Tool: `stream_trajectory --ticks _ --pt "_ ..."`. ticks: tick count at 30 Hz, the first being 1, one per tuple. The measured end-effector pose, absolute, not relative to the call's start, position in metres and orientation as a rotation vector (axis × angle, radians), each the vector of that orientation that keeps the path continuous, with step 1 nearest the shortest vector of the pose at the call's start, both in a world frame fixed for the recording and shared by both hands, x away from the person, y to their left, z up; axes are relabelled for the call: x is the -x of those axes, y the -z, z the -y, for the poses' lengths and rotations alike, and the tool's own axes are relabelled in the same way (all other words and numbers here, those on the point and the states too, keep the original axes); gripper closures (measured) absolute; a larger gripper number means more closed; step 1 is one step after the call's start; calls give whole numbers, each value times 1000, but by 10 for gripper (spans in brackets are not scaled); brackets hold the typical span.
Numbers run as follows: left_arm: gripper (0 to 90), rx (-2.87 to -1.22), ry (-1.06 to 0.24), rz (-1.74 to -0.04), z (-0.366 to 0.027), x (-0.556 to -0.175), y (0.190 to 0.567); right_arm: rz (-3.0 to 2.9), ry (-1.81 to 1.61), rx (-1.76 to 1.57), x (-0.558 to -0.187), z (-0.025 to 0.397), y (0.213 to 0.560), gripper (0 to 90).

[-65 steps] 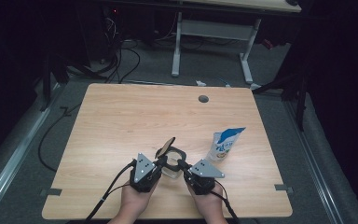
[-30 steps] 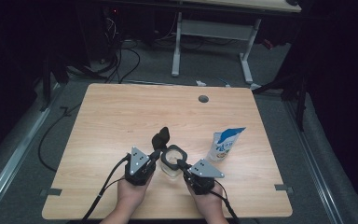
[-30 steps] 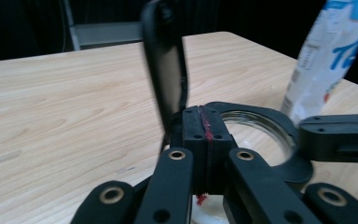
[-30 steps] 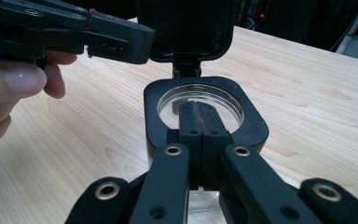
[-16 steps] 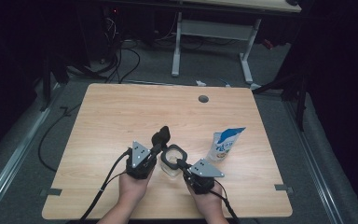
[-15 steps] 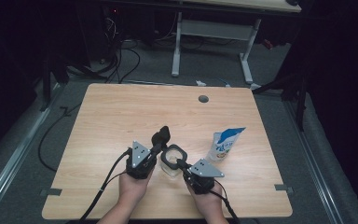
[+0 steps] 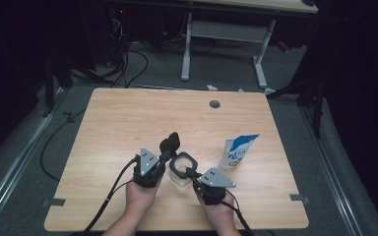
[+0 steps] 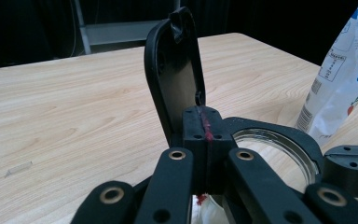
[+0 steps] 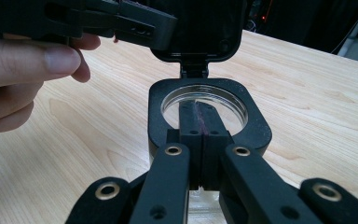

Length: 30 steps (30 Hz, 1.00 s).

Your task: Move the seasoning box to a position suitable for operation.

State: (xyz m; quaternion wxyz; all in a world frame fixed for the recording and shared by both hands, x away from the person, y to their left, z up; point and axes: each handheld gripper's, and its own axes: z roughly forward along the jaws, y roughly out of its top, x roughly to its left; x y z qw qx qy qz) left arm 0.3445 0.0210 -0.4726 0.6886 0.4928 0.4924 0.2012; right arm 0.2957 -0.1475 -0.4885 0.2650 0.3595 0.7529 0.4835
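- Holding the flipped-up black lid (image 7: 170, 143) in your left hand-held gripper (image 7: 163, 156), you have its jaws pressed together on the lid's lower edge; the left gripper view shows the lid (image 8: 175, 70) standing nearly upright above the jar's rim.
- Your left hand (image 7: 140, 194) comes in from the bottom edge of the high view, wrapped around that gripper's body.
- In the middle sits the glass jar (image 7: 181, 169) with its black collar (image 9: 256, 133), low on the desk (image 7: 128, 123), right between the two grippers.
- The lid stays joined to the collar by a hinge (image 9: 194, 70) on the far side in the right gripper view, and the glass mouth (image 9: 204, 105) lies open below it.
- Your right hand-held gripper (image 7: 191, 172) is pinching the near side of the collar, jaws shut tight against it.
- Further right, a white and blue pouch (image 7: 237, 151) stands upright on the desk, near the jar but apart from it.
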Motion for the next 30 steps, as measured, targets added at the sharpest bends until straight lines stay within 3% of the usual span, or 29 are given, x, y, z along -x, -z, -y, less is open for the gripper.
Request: stream_trajectory --ticks 10,19,24,30 --pt "873 -1153 -471 -1047 -40 -324 486 -1994 -1291 -987 -285 172 479 900" --pt "871 -1152 -508 -1156 -82 -331 512 -1868 -1143 -1231 -275 267 495 900" --pt "861 -1167 -498 -1145 -84 -327 516 -1825 -1075 -1320 -287 295 503 900" --pt "854 -1138 -558 -1168 -115 -324 518 -1795 -1001 -1427 -320 318 511 900"
